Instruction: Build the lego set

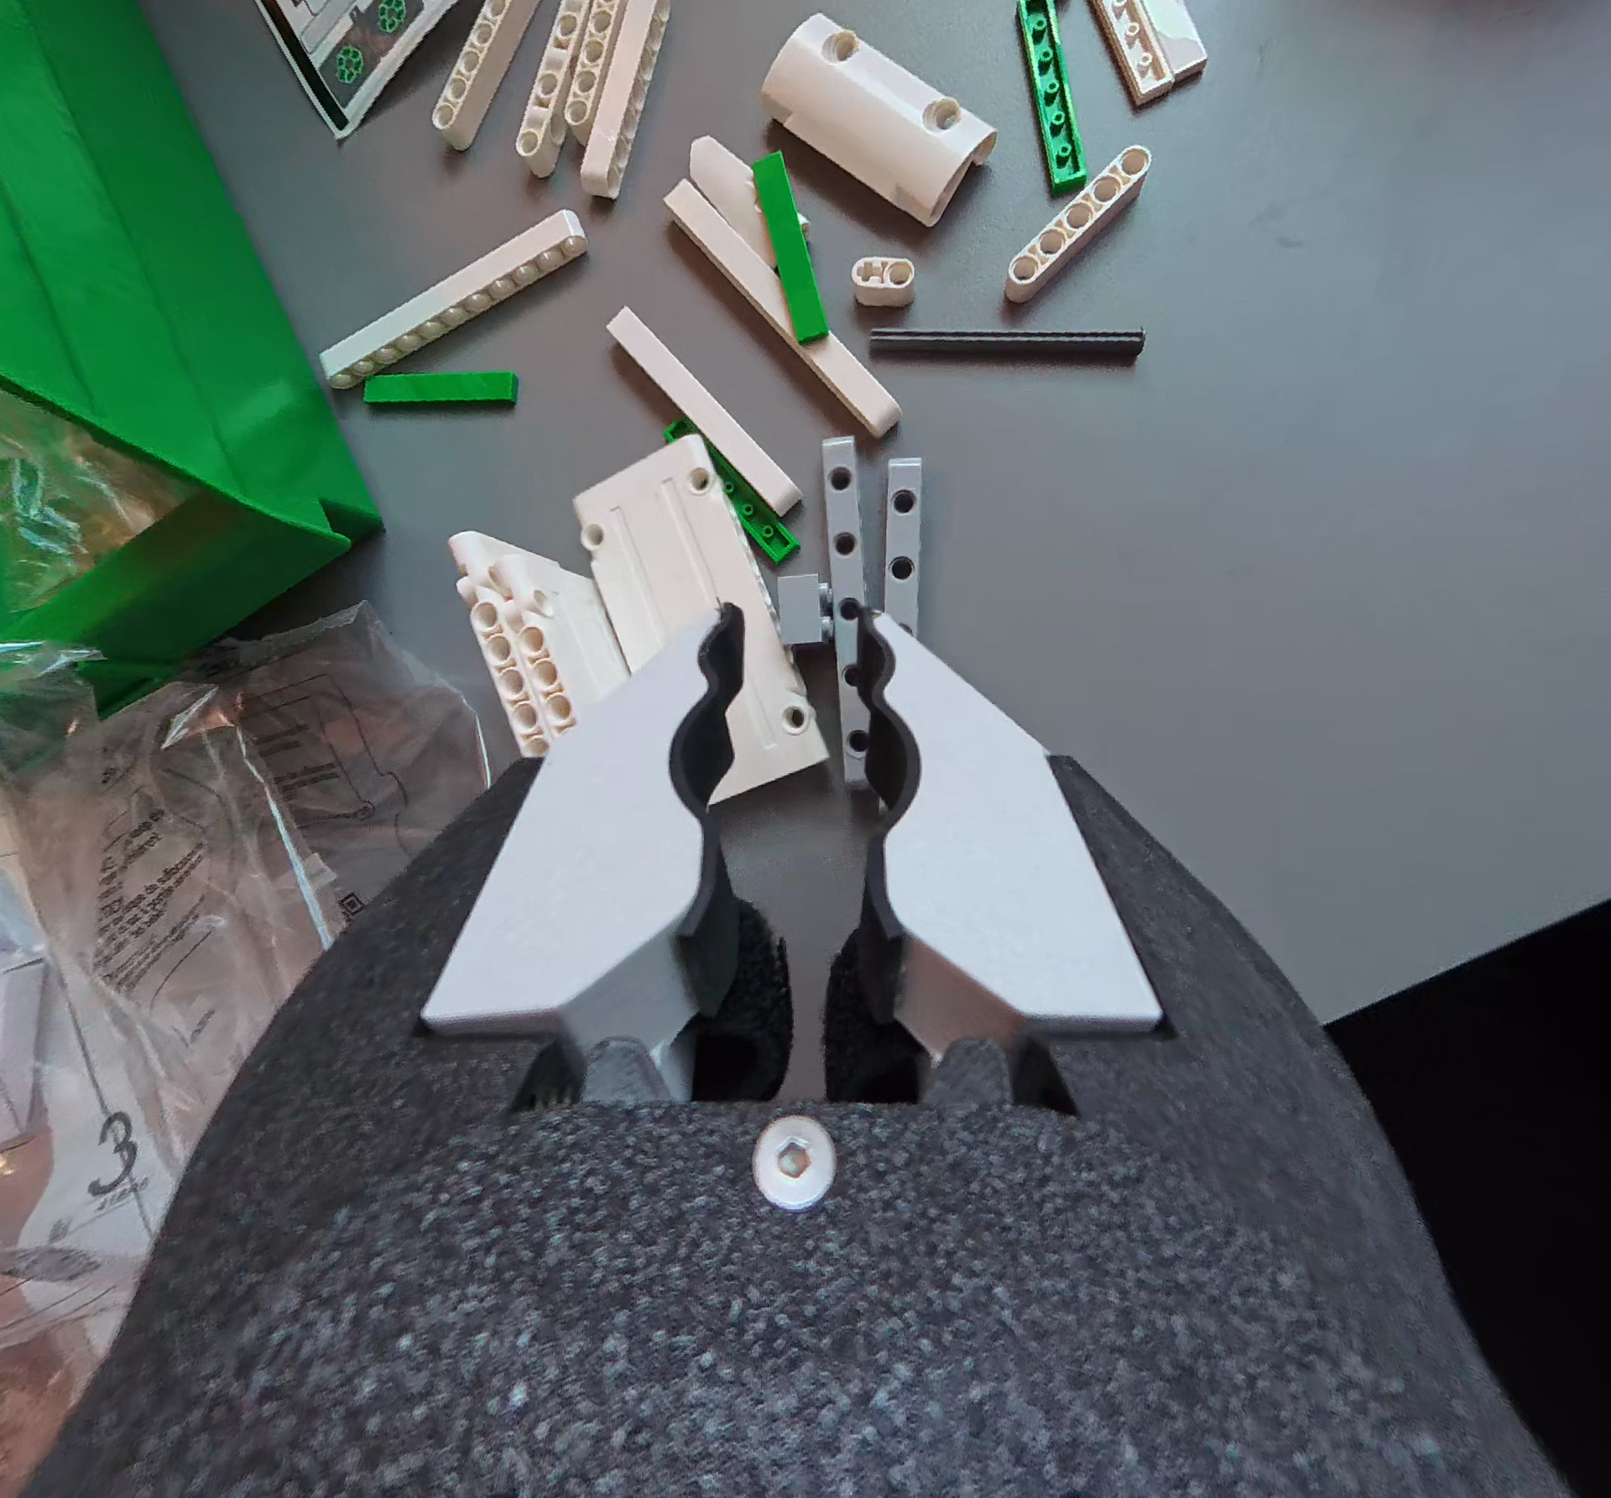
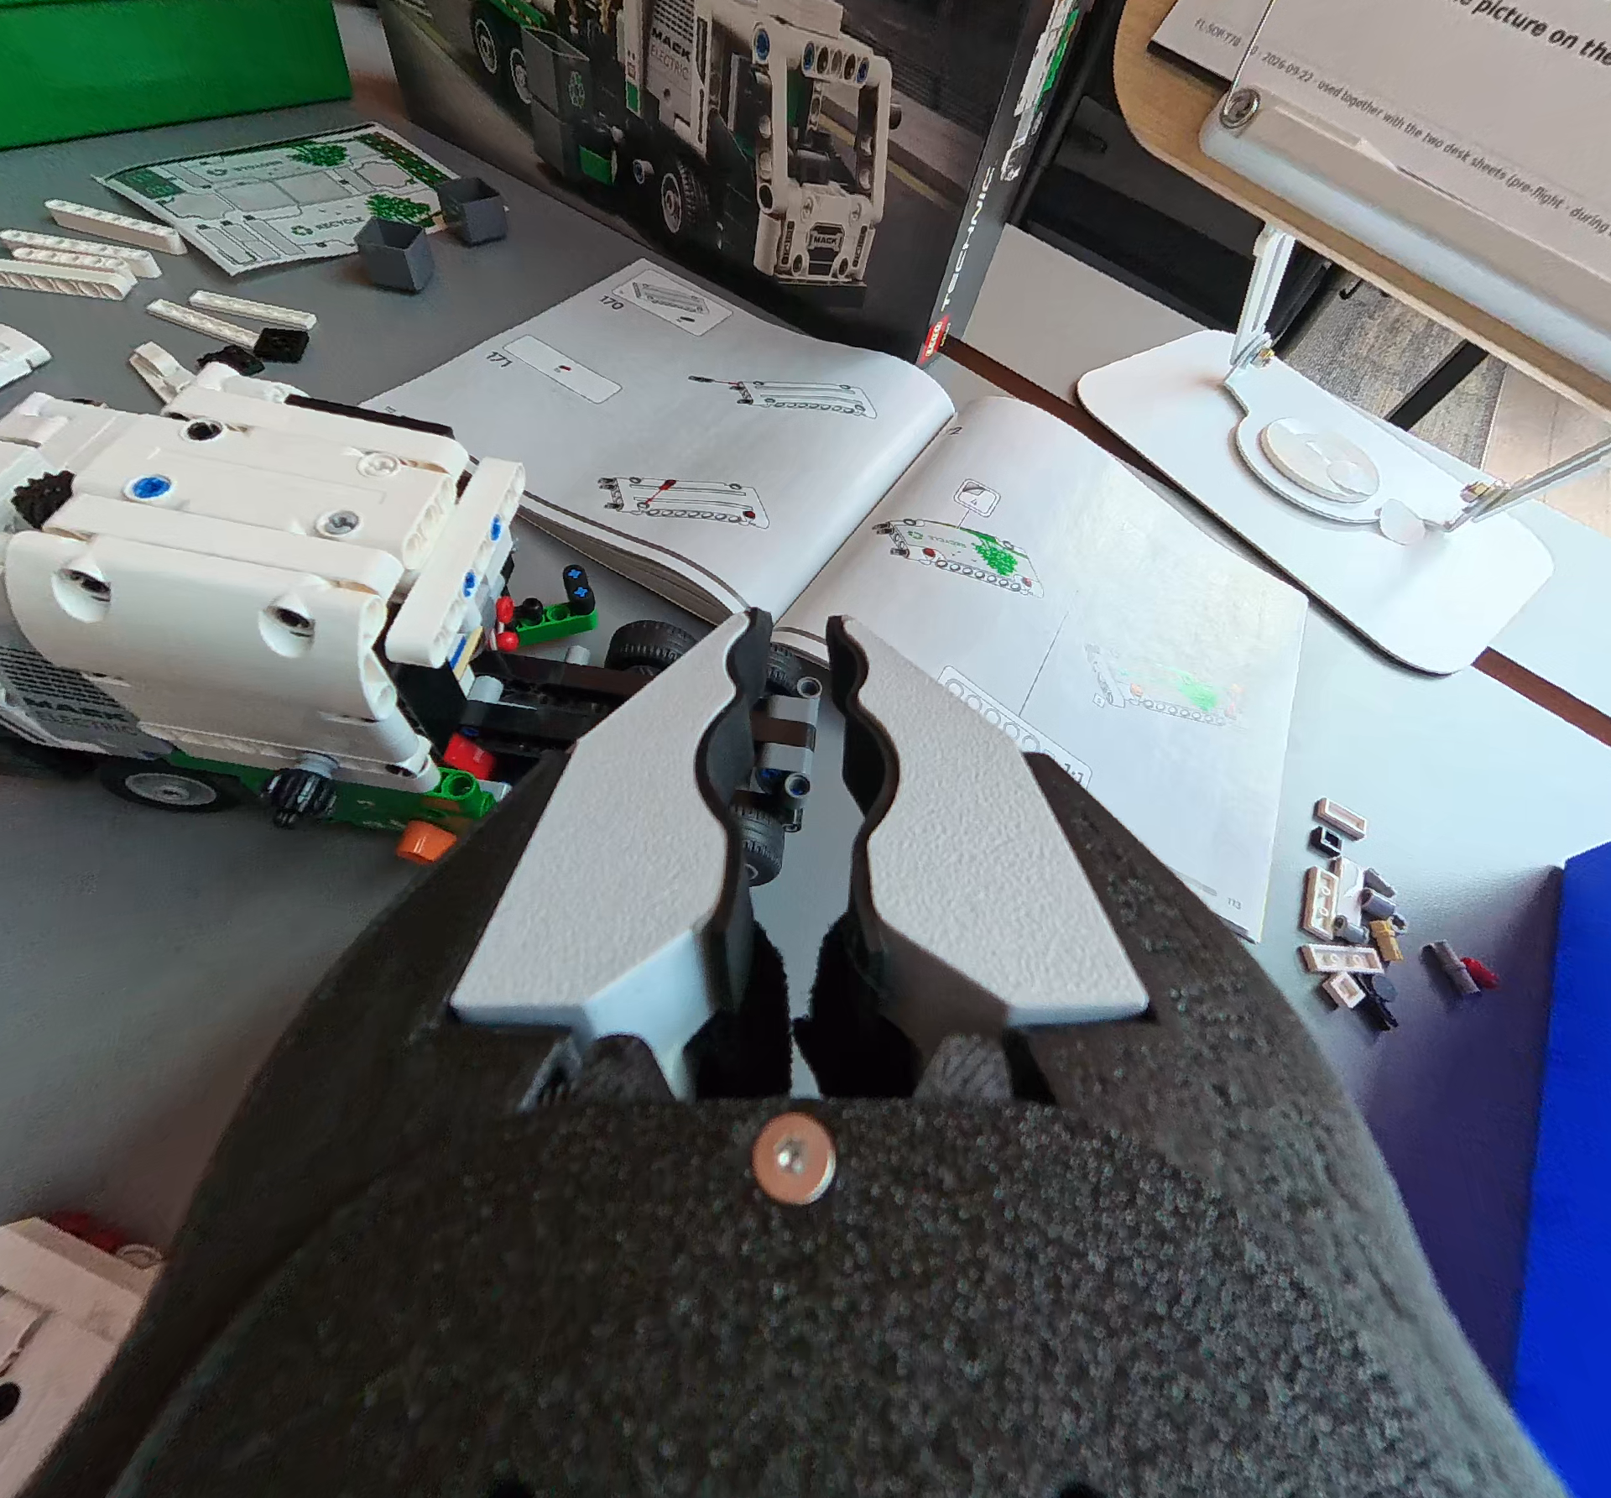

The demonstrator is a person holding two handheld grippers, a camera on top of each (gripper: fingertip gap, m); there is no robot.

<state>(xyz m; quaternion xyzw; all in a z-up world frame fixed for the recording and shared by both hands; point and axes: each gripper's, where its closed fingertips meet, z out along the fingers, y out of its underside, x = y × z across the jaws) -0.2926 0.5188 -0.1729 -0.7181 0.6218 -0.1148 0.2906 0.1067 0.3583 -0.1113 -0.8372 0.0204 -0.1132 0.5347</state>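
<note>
The left gripper (image 1: 798,628) hangs over a grey tabletop (image 1: 1264,584) strewn with building-toy parts, its jaws open with nothing pressed between the pads. Under its left finger lies a white ribbed panel (image 1: 671,575), and just beside its right finger a grey holed beam (image 1: 844,549) with a small grey block (image 1: 800,609) joined to its side; a second grey beam (image 1: 903,536) lies parallel, just right of the first. Farther off are white beams (image 1: 488,44), a curved white shell (image 1: 872,113), green strips (image 1: 789,244) and a thin black axle (image 1: 1002,342). A green box (image 1: 131,279) stands at the left, with clear plastic bags (image 1: 218,802) in front of it.

The right gripper (image 2: 791,628) is held low over the rear chassis of a partly built white and green truck model (image 2: 227,575) (its cab end lies to the left). Its jaws stand slightly parted; a grey and black frame piece (image 2: 789,732) shows between the fingers, but whether the pads press on it cannot be told. Beyond the fingertips an open instruction booklet (image 2: 1090,584) lies flat, with the product box (image 2: 697,78) upright behind it and a white stand base (image 2: 1308,488) at the far right. Small loose pieces (image 2: 1347,924) lie at the near right beside a blue surface (image 2: 1569,1107).
</note>
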